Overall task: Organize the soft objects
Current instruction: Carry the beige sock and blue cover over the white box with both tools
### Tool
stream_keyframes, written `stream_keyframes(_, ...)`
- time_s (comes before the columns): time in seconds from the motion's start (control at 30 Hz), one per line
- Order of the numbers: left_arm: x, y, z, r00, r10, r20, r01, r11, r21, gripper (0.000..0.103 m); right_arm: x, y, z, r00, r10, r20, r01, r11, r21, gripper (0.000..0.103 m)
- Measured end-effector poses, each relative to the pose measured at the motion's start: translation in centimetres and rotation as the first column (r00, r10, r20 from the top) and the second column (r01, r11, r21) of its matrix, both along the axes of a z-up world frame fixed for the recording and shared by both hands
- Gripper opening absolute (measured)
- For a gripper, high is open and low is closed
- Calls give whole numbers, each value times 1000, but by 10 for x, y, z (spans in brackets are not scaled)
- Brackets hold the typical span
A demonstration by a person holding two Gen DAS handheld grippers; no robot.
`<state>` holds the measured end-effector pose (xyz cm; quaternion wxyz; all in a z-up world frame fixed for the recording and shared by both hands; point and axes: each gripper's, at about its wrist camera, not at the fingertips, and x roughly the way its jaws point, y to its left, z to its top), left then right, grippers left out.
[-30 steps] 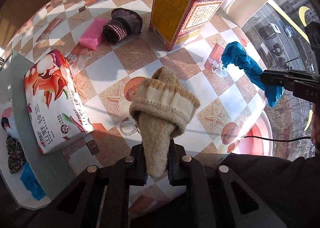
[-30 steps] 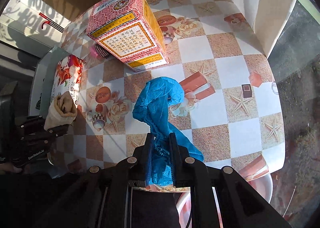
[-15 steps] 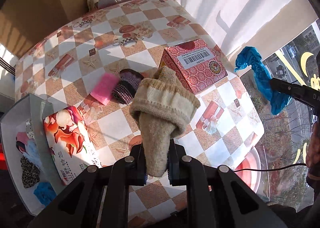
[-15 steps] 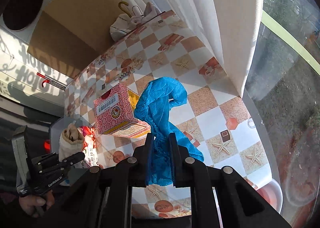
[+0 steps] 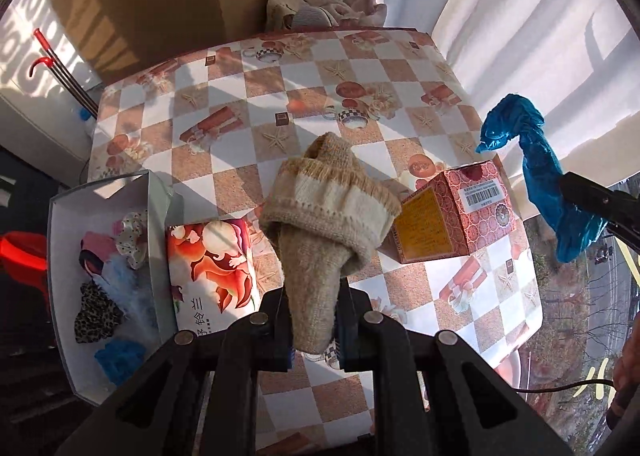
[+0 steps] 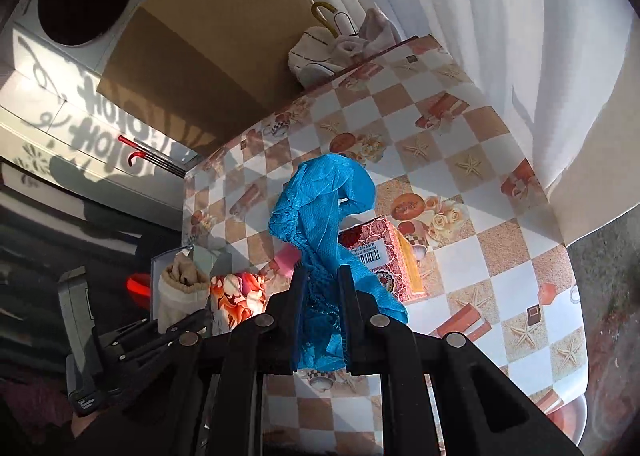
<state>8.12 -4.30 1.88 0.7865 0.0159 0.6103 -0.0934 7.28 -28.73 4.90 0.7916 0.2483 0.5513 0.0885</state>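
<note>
1. Your left gripper [image 5: 314, 326] is closed tight on a beige knitted wool sock [image 5: 326, 216] with a cream band. Your right gripper [image 6: 323, 320] is closed tight on a crinkly bright blue cloth [image 6: 320, 212].
2. Both soft things hang in the air above the table with the checked starfish cloth [image 5: 360, 72]. Neither one touches it.
3. The grey open box [image 5: 60, 296] sits at the table's left edge. It already holds small soft things, like a spotted one and a blue one.
4. The box lies down and to the left of your left gripper, just past the flowery tissue pack [image 5: 212, 268]. The box's long side runs along the table's left edge.
5. Your left hand is the nearer one, so the sock probably goes in first. The blue cloth has to cross over the pink patterned carton [image 5: 452, 216] to get there.
6. The sock is thick and folded over at the top, and it points up from the jaws. The blue cloth is thin and twisted, with a loose end hanging below the jaws.
</note>
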Motion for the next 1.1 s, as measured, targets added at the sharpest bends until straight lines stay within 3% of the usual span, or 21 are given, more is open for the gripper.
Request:
stream_keyframes(0.3, -14, 53, -10, 983, 182, -28, -183, 982, -41, 16, 6, 89, -4, 991, 125, -49, -120, 989, 89, 16)
stream_keyframes(0.6, -40, 85, -25, 965, 253, -69, -256, 966, -35, 16, -4, 161, -3, 946, 324, -24, -324, 946, -28, 16)
stream_keyframes(1.1, -55, 132, -31, 935, 344, -84, -346, 938, -8, 16, -7, 216, -4, 883, 470, 7, -469, 883, -33, 16)
